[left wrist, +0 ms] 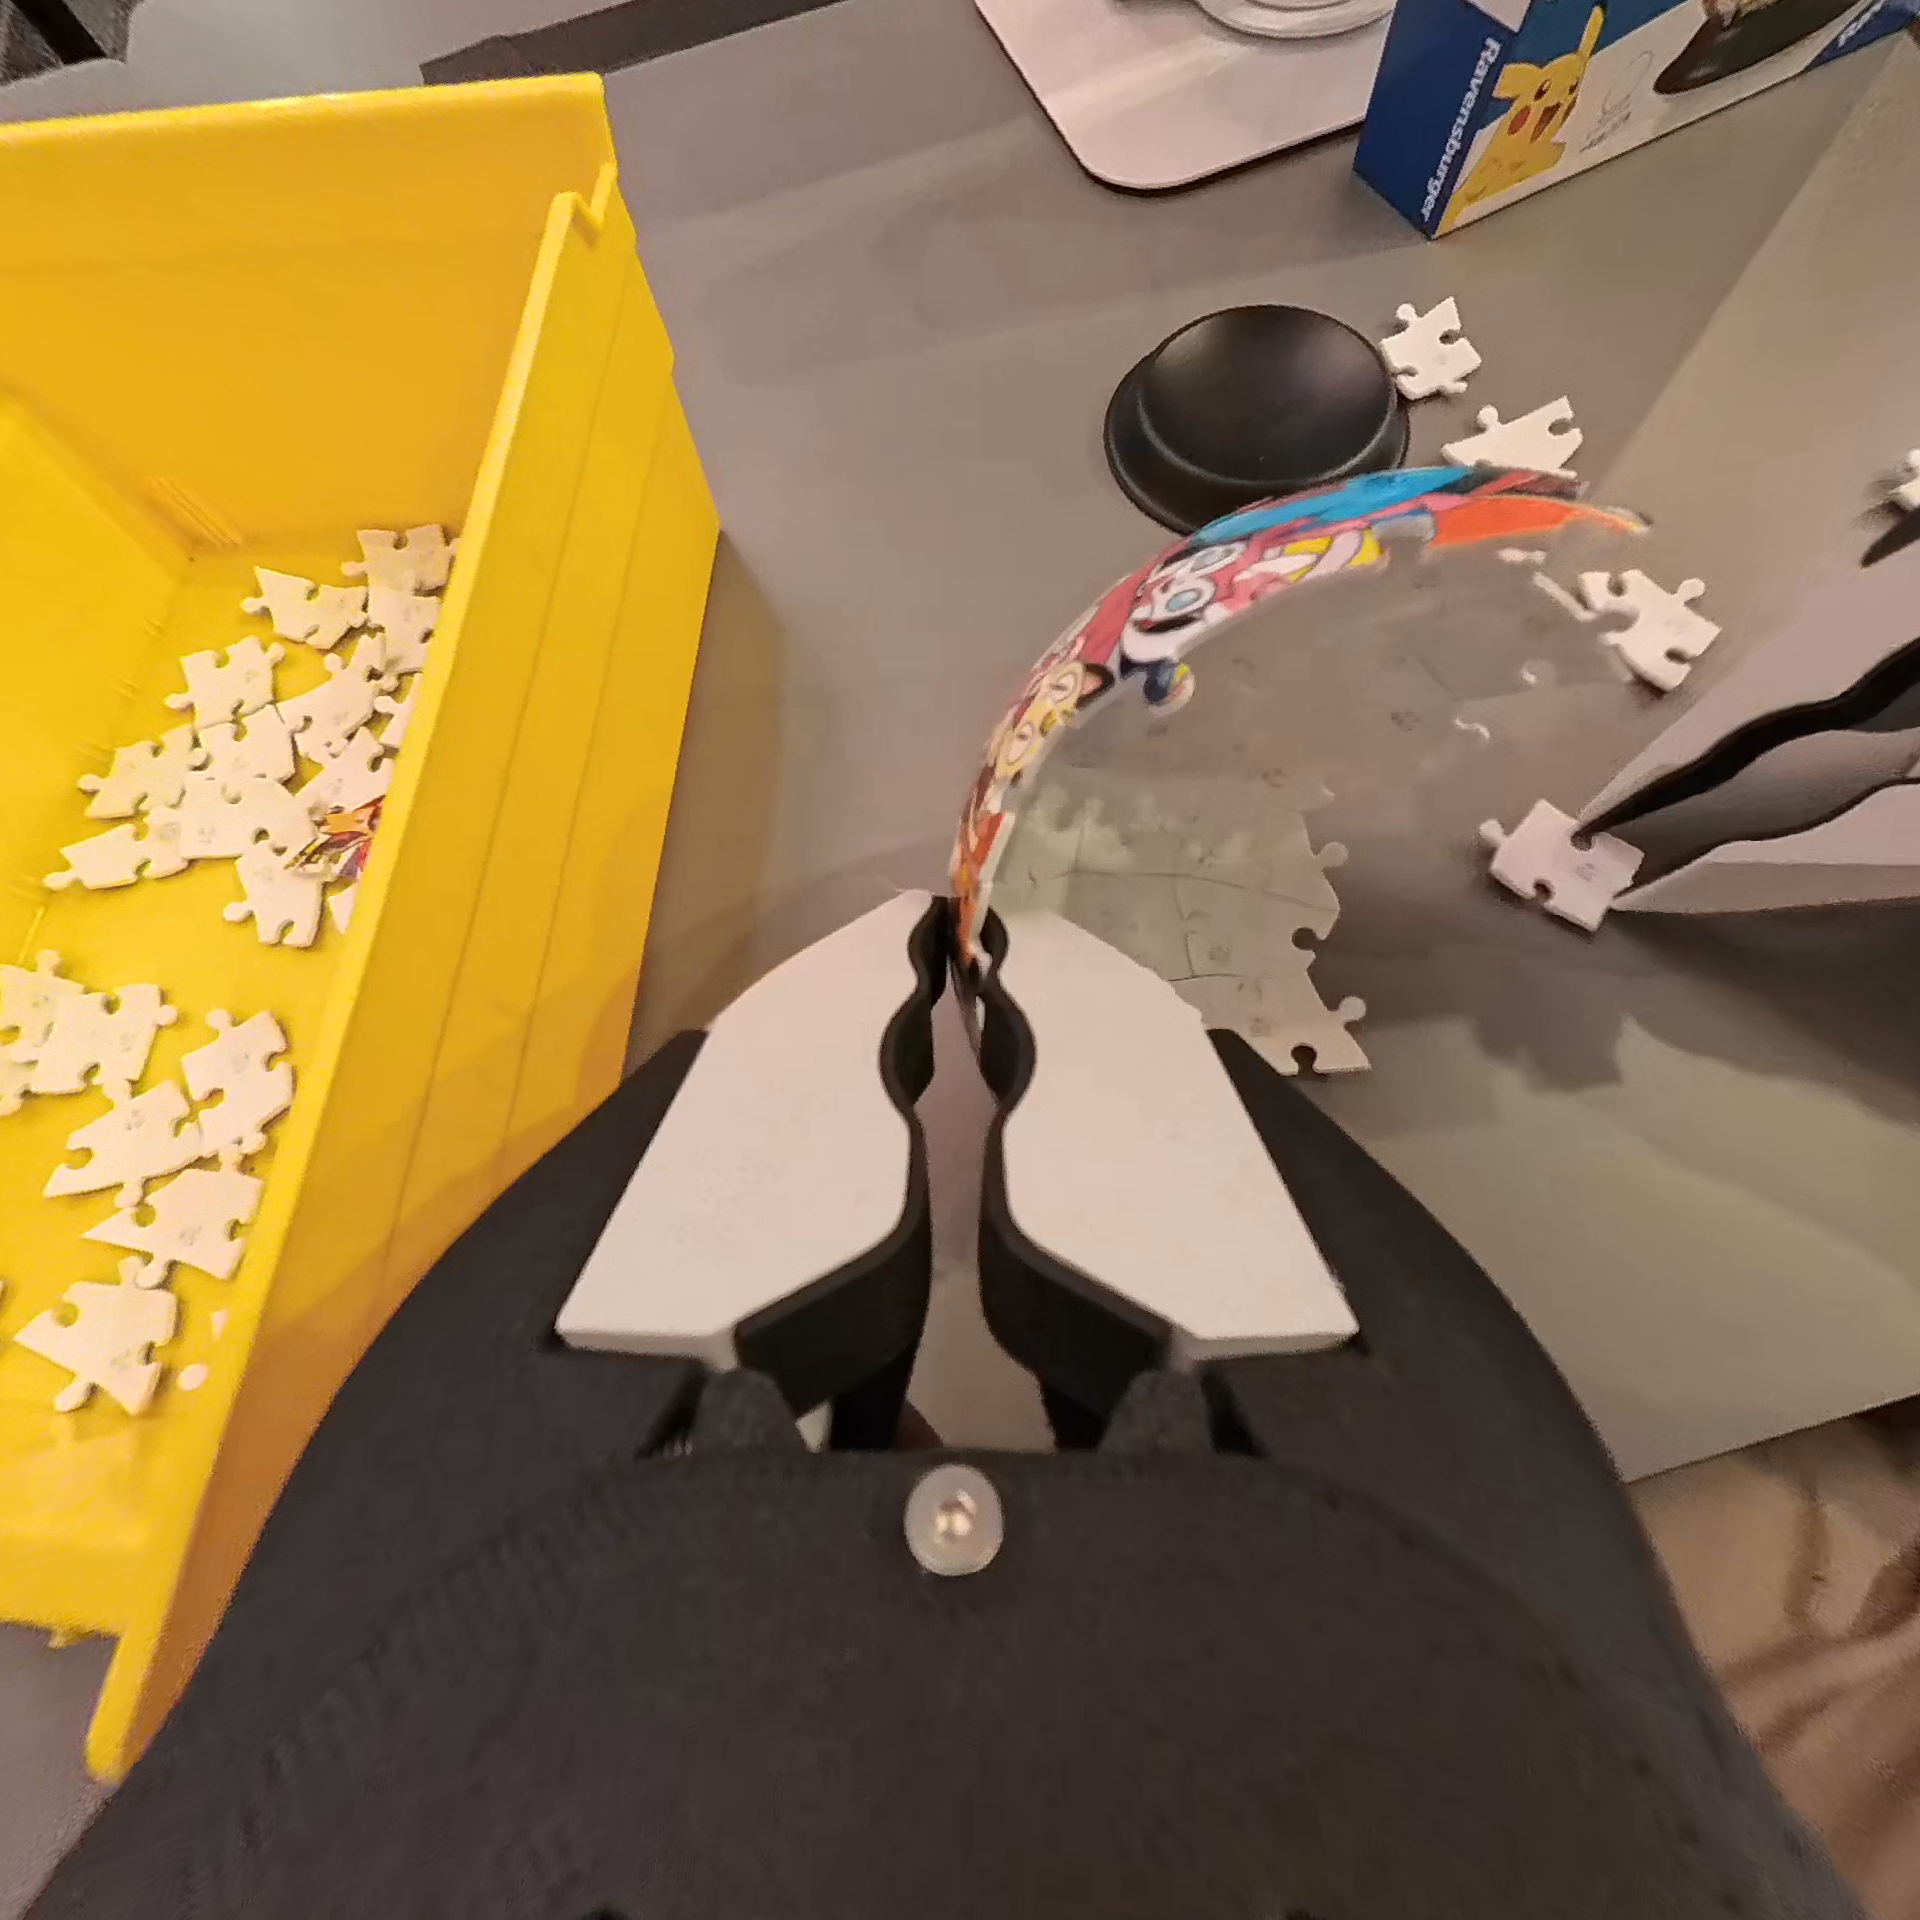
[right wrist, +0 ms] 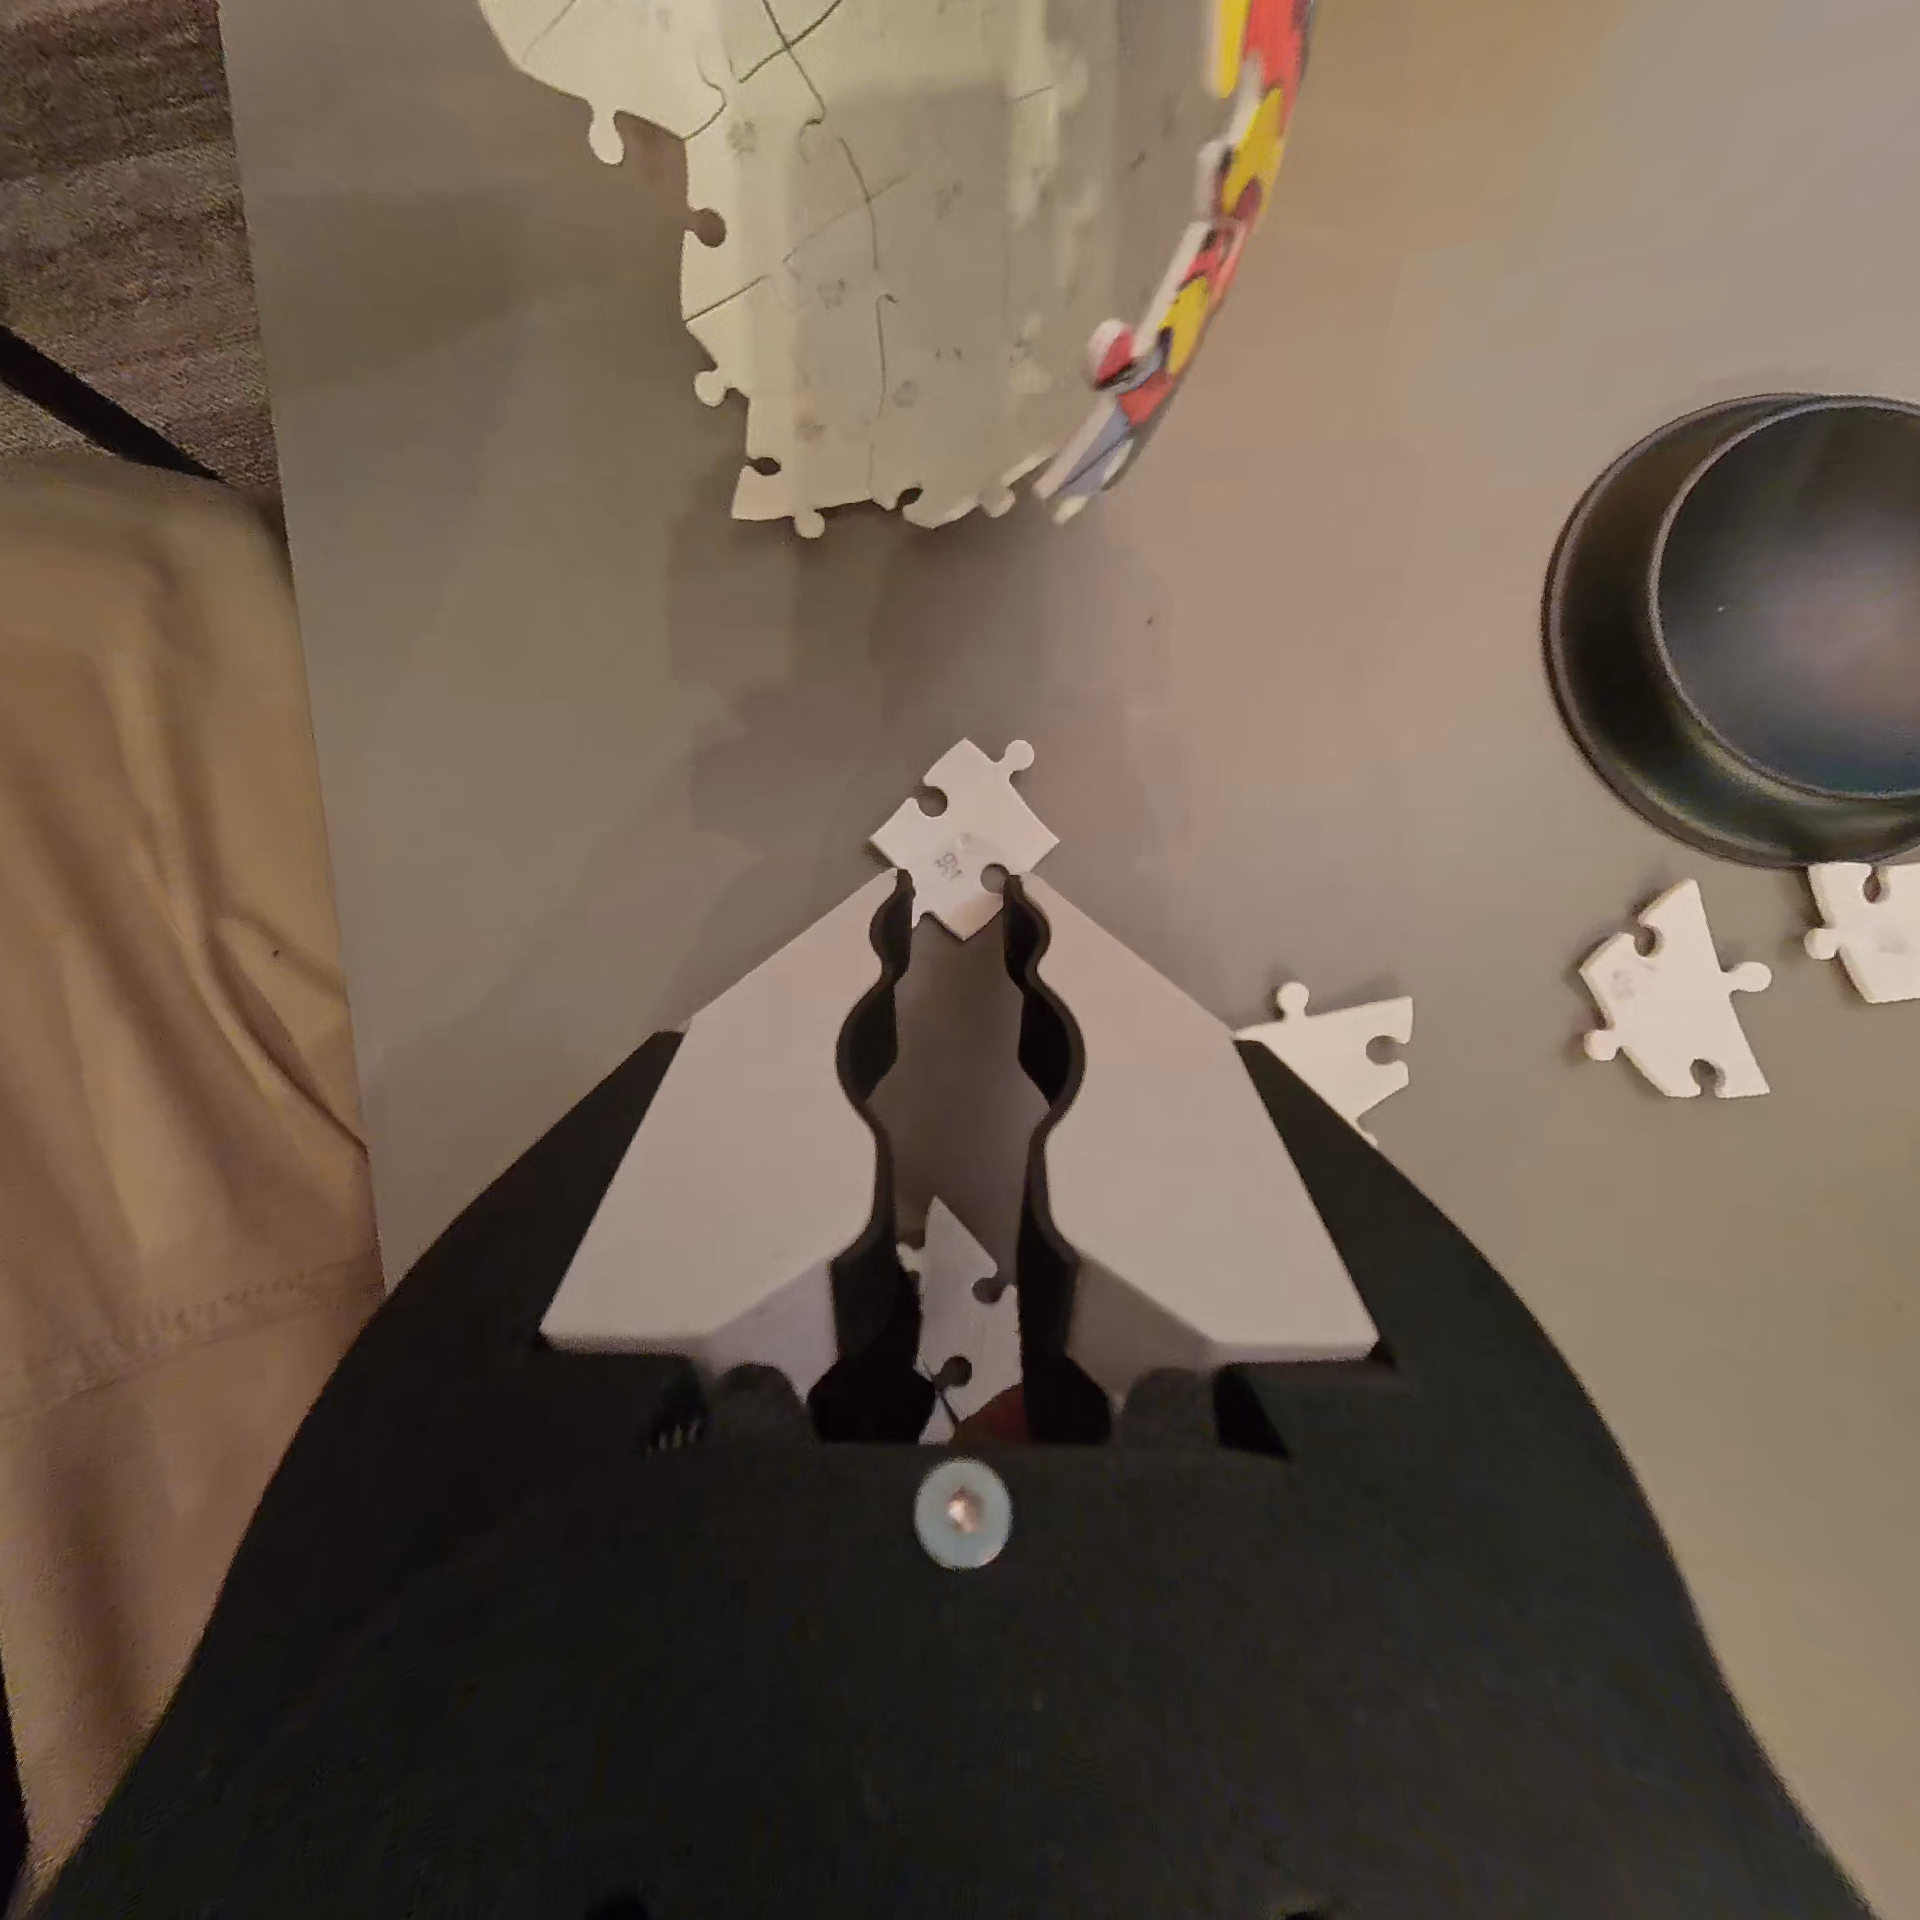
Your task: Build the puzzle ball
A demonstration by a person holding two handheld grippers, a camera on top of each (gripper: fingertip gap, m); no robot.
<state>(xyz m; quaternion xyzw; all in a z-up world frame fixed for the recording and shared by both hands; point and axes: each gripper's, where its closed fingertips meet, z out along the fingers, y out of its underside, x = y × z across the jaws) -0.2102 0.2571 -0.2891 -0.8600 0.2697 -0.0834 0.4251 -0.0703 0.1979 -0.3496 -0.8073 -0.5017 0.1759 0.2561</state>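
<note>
At 9 o'clock in the left wrist view, a yellow bin (left wrist: 312,520) holds a heap of loose white-backed pieces (left wrist: 239,748). The left gripper (left wrist: 964,940) comes next, its fingers (left wrist: 831,1039) clenched on the lower rim of the partly built puzzle ball (left wrist: 1174,790), a curved shell with printed colour on the outside and a pale inside. The shell arcs up from the fingertips toward 1 o'clock, held above the grey table (left wrist: 883,312). Behind it at 12 o'clock stands the black round stand (left wrist: 1257,416), with 3 spare pieces (left wrist: 1652,623) scattered to its right, and a blue puzzle box (left wrist: 1579,114) lies at the far edge.

At 3 o'clock the right gripper (left wrist: 1590,836) enters from the side. In its own view the fingers (right wrist: 790,1039) pinch 1 corner of a single piece (right wrist: 961,836), blank side up, its body jutting past the tips toward 12 o'clock. The shell's open, knobbed edge (right wrist: 800,416) lies straight ahead in that same direction, with bare table between.

That alignment decides the coming move, I judge: the right gripper is the one to travel forward, while the left holds the shell steady. The piece's knobs must line up with the sockets on the rim, so it probably needs turning first. Roughly half the ball appears to be missing.
</note>
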